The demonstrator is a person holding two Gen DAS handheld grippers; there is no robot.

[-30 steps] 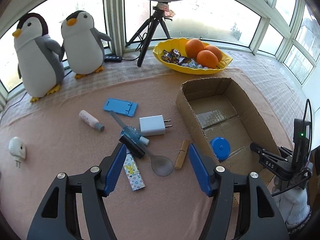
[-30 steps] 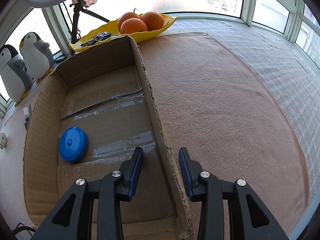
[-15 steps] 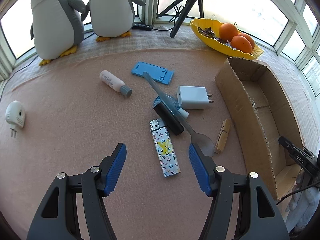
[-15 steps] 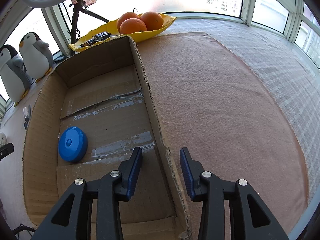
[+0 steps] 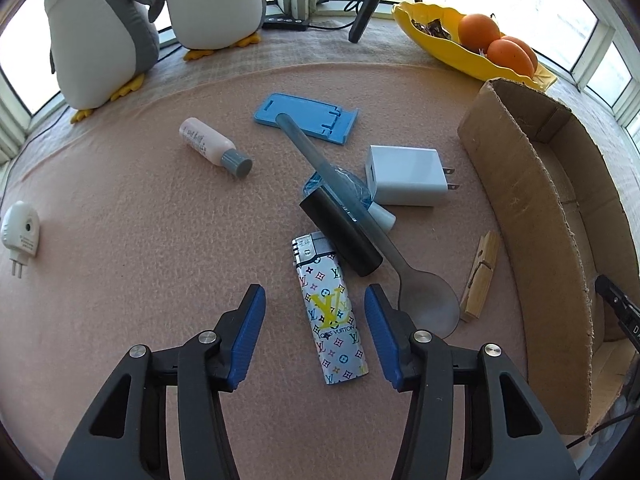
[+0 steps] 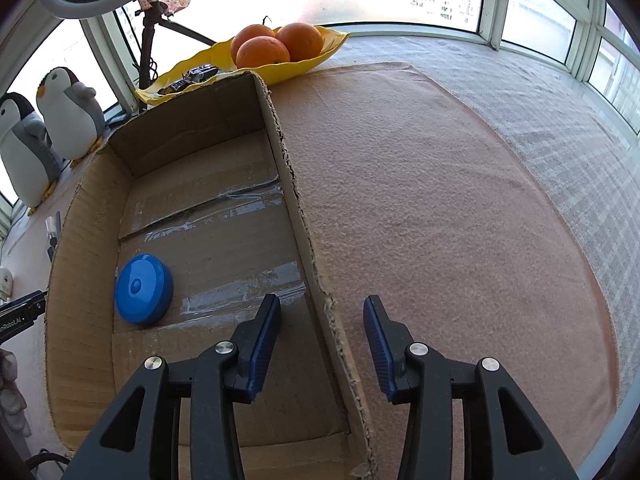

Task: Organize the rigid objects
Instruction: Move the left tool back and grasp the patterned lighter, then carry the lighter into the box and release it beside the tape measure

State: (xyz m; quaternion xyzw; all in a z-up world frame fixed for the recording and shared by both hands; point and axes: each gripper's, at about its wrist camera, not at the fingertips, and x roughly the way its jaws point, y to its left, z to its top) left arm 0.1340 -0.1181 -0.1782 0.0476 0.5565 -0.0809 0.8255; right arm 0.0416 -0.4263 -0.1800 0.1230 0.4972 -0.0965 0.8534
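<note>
Dropped closer over the pink-covered bench [image 5: 120, 280] since a second ago, left hand-held gripper [image 5: 314, 326], jaws closing, pads not yet touching the lighter [image 5: 330, 320] lying between them, long axis running straight ahead along the fingers. Off to its right, cardboard box [image 5: 532, 216]; right hand-held gripper [image 6: 322, 340] straddles that box's wall, jaws opening, clamping nothing. Crowding just ahead: black block [image 5: 340, 236] near the lighter's metal top, grey spoon [image 5: 424, 300] beside the right pad, clothespin [image 5: 480, 276].

Left gripper [image 5: 312, 334] has dropped over the lighter [image 5: 330, 312], fingers closing.
</note>
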